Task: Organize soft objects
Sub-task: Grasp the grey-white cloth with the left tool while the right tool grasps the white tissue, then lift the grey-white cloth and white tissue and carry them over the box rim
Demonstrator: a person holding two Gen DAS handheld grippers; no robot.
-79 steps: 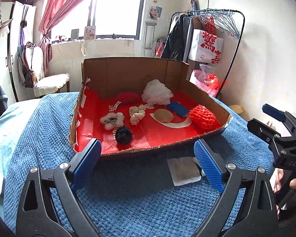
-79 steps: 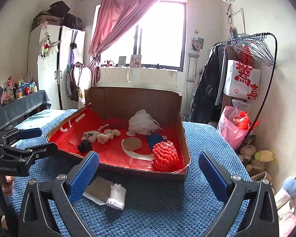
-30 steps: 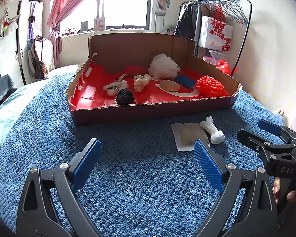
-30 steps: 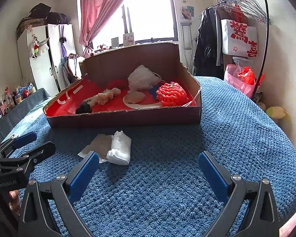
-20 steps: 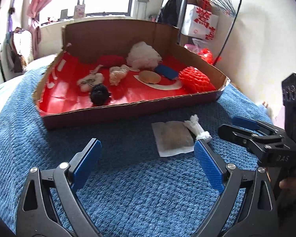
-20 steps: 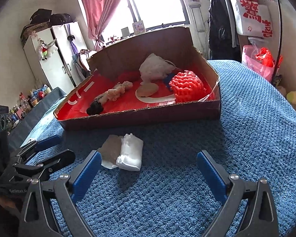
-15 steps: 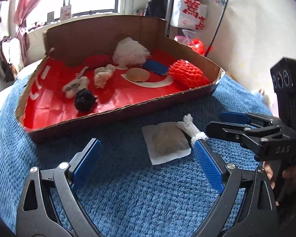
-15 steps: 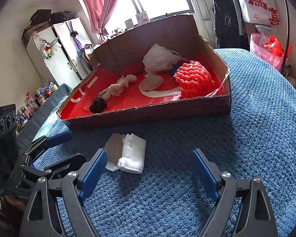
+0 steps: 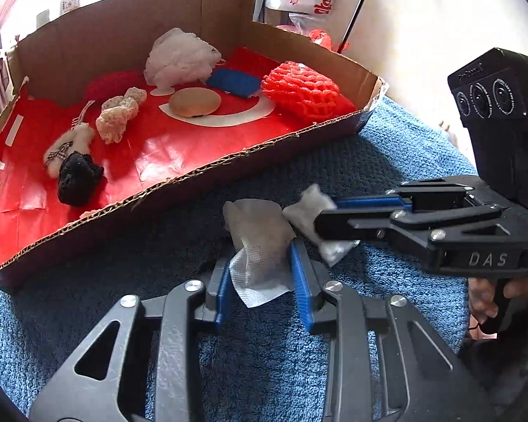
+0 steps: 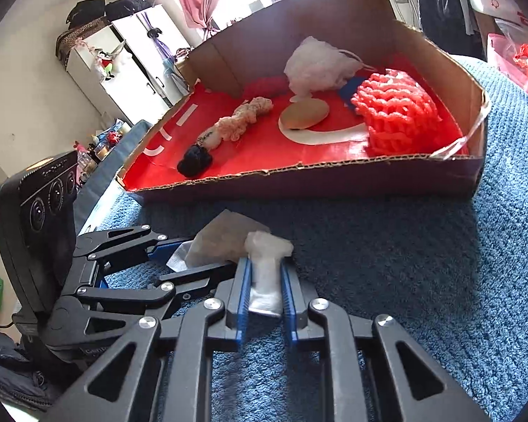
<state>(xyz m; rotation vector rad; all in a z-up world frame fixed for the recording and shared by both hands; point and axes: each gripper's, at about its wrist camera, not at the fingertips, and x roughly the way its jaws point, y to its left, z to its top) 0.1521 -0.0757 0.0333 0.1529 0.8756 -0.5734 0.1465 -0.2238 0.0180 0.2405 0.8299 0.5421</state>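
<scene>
On the blue blanket, just in front of the cardboard box, lie a grey-brown pouch and a white padded packet. My left gripper has the pouch crumpled between its blue pads, with the jaws closing on it. My right gripper is shut on the white packet, pinching it narrow. The two grippers meet at an angle, side by side, and the pouch touches the packet. In the left wrist view the right gripper reaches in from the right.
The red-lined box holds a white mesh puff, a red foam net, a blue sponge, a tan round pad, a cream crochet piece and a black pom. A hand grips the right handle.
Both grippers moved forward and down to the two items in front of the box. Both went from wide open to closed, left on the pouch, right on the white packet.
</scene>
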